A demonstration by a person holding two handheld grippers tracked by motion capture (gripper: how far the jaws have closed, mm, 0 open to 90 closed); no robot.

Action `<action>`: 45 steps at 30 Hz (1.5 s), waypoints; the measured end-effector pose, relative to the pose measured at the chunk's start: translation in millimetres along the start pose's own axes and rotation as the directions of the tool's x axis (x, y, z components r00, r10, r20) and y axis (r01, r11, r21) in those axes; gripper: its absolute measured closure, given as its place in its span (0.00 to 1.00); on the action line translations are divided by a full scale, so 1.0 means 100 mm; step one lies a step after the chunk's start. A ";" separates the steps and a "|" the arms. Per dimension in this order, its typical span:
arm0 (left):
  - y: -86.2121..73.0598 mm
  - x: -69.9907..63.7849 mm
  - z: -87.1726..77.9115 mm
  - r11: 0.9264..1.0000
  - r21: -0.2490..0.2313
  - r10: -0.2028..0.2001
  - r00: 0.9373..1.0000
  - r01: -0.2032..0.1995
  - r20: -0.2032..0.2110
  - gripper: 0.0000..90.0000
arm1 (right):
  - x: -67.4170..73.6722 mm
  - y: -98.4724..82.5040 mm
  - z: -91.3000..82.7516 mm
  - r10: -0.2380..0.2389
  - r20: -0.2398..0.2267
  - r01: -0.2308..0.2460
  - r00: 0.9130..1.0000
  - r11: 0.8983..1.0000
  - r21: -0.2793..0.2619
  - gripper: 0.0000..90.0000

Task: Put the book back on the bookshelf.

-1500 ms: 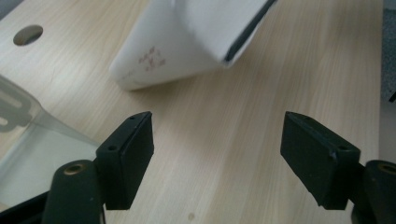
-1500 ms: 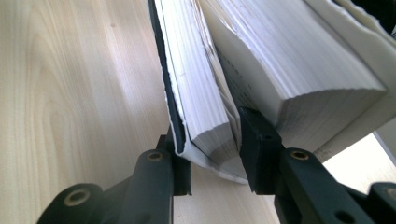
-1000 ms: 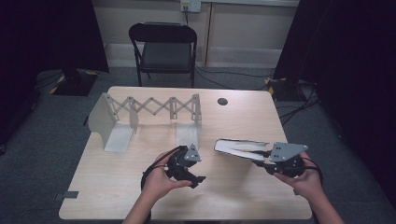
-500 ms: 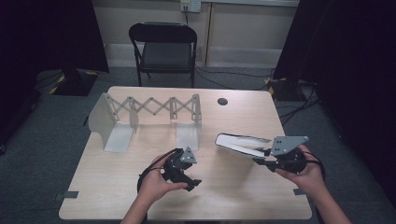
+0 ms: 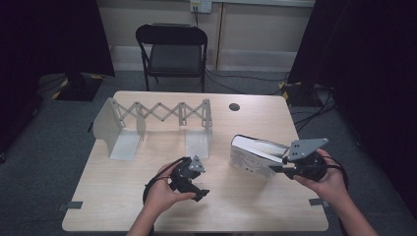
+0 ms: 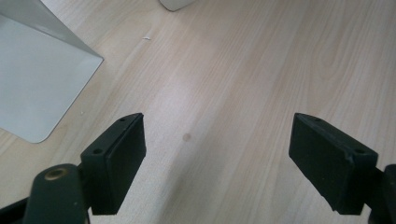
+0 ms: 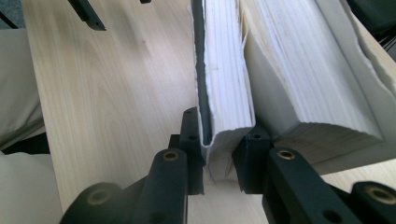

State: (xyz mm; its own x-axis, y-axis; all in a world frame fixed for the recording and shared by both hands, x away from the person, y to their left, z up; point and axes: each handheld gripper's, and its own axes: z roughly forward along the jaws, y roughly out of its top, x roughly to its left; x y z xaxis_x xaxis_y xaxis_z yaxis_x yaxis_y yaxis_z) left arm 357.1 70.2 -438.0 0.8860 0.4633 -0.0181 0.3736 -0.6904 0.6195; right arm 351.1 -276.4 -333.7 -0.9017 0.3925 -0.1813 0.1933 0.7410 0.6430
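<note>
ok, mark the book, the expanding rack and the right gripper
book (image 5: 250, 156), high view, on its front cover.
expanding rack (image 5: 158, 112), high view, on the scissor lattice.
right gripper (image 7: 219, 158), right gripper view, between its jaws, clamped on a bunch of pages.

Pale wood-grain table w/ a small dark round hole near the far edge. On it, light grey folding rack w/ zigzag lattice, and right of rack a book: white cover w/ faint print, off-white page block, dark strip along cover edge. Black grippers, left and right, each w/ grey plate; behind table, black chair, cream wall, grey carpet.
</note>
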 end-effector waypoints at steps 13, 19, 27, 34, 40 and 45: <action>0.01 0.00 0.01 1.000 0.010 0.000 1.000 0.000 0.011 0.21 | -0.02 0.04 -0.03 -0.009 -0.052 0.010 0.999 1.000 0.017 0.85; 0.00 0.00 0.02 1.000 0.012 -0.002 1.000 0.002 0.009 0.22 | 0.00 0.01 -0.07 0.004 -0.100 -0.006 0.995 1.000 -0.022 0.85; 0.01 -0.01 0.03 1.000 0.016 0.010 1.000 -0.010 0.010 0.22 | 0.08 -0.01 -0.11 -0.012 -0.156 0.005 0.988 0.999 -0.046 0.85; 0.03 -0.01 0.02 1.000 0.001 0.002 1.000 -0.002 0.010 0.22 | 0.15 -0.04 -0.15 -0.040 -0.192 0.031 0.981 0.998 -0.053 0.85; 0.02 0.00 0.04 1.000 0.010 0.001 1.000 -0.001 0.006 0.22 | 0.09 -0.06 -0.15 -0.031 -0.192 0.026 0.981 0.999 -0.031 0.85; 0.01 0.00 0.06 1.000 0.018 -0.002 1.000 0.002 0.009 0.22 | 0.05 -0.03 -0.14 -0.021 -0.190 0.020 0.981 1.000 -0.005 0.85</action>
State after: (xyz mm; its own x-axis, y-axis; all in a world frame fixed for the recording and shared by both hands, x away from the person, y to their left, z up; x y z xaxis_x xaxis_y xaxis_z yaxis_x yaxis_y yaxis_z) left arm 359.5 66.2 -442.3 0.8877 0.4597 -0.0263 0.3801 -0.6992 0.6055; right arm 340.7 -284.4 -325.6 -0.9626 0.2662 -0.0497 0.1732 0.7462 0.6428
